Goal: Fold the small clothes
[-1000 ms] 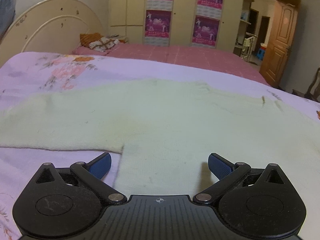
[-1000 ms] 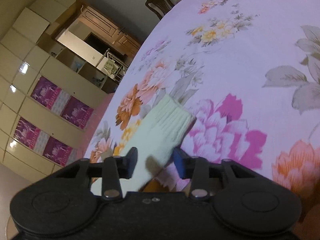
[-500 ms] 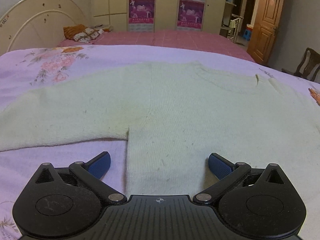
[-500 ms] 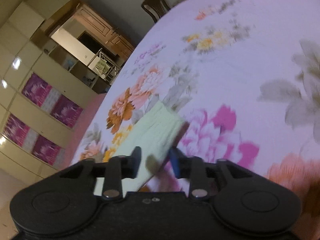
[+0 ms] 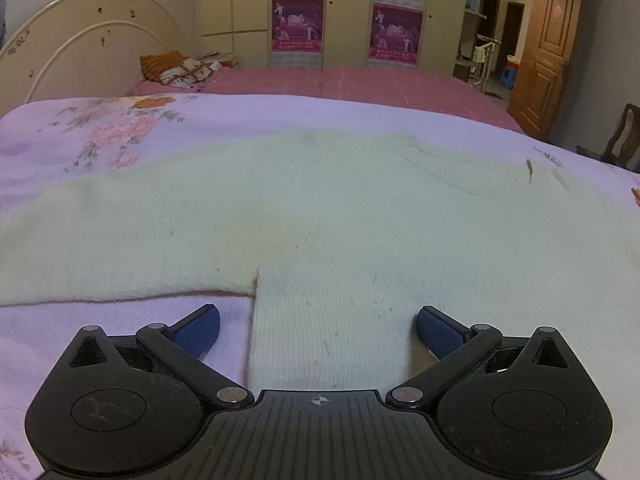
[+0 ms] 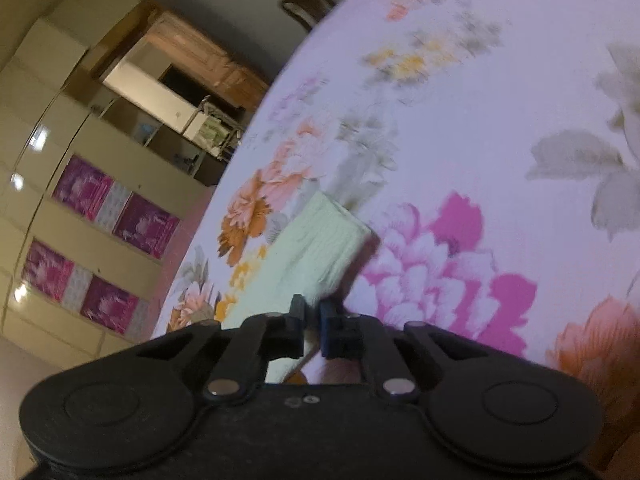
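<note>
A pale cream knitted sweater (image 5: 340, 216) lies flat on the floral bedspread (image 5: 100, 140), sleeves spread to both sides. My left gripper (image 5: 318, 330) is open, its blue pads astride the sweater's left side edge just below the armpit. In the right wrist view my right gripper (image 6: 312, 316) is shut on the sweater's sleeve (image 6: 320, 240) near the ribbed cuff, and the cuff end sticks out past the fingertips above the flowered sheet (image 6: 460, 184).
A second bed with a pink cover (image 5: 340, 82) and a cream headboard (image 5: 80, 52) lies beyond. Wardrobes with pink posters (image 5: 298, 24) line the far wall. A wooden door (image 5: 548, 56) and a chair (image 5: 622, 140) are at the right.
My right gripper closed from open onto the sleeve cuff and the sleeve lifted slightly. My left gripper stayed open and shifted a little relative to the sweater's side edge.
</note>
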`<state>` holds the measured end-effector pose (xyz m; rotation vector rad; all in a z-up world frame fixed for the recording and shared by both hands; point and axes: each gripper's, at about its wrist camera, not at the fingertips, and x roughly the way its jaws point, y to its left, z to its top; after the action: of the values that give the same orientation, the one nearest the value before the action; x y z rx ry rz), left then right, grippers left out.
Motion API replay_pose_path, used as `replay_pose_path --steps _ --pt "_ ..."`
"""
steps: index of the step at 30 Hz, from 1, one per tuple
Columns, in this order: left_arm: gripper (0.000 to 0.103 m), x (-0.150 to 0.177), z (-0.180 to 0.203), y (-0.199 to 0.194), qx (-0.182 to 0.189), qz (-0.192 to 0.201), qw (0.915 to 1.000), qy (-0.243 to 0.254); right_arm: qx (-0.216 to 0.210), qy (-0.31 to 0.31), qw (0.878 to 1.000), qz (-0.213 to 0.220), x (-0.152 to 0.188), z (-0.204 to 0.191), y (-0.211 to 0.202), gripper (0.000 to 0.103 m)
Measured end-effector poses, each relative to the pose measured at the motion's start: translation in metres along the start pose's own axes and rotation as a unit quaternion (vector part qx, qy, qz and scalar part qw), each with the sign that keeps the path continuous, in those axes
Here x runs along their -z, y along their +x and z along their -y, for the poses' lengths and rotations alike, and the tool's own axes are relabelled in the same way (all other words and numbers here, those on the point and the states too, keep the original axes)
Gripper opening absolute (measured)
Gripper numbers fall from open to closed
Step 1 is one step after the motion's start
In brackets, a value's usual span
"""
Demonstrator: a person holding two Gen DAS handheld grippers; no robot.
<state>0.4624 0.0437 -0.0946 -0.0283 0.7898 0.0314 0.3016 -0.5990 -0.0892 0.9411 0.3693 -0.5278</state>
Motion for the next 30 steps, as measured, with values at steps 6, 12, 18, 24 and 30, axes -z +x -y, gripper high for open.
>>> replay_pose_path --steps 6,12,18,24,30 --pt "0.103 0.002 -0.007 -0.023 -0.007 0.029 0.9995 -0.007 -0.005 -0.118 0.993 0.006 0.017 -0.054 -0.003 0.006" --pt "0.103 0.007 -0.023 -0.037 -0.012 0.021 0.9996 -0.014 -0.054 -0.23 0.971 -0.023 0.076 -0.131 -0.001 0.006" --pt "0.103 0.021 -0.039 -0.048 -0.015 0.011 0.9996 -0.021 -0.108 -0.308 0.942 -0.075 0.154 -0.195 0.0 0.006" --pt "0.103 0.028 -0.053 -0.057 -0.015 0.015 0.9989 -0.041 -0.155 -0.376 0.906 -0.118 0.233 -0.249 -0.009 0.006" --pt "0.103 0.029 -0.062 -0.061 -0.029 0.031 0.9974 -0.058 -0.192 -0.429 0.87 -0.151 0.297 -0.286 -0.019 0.006"
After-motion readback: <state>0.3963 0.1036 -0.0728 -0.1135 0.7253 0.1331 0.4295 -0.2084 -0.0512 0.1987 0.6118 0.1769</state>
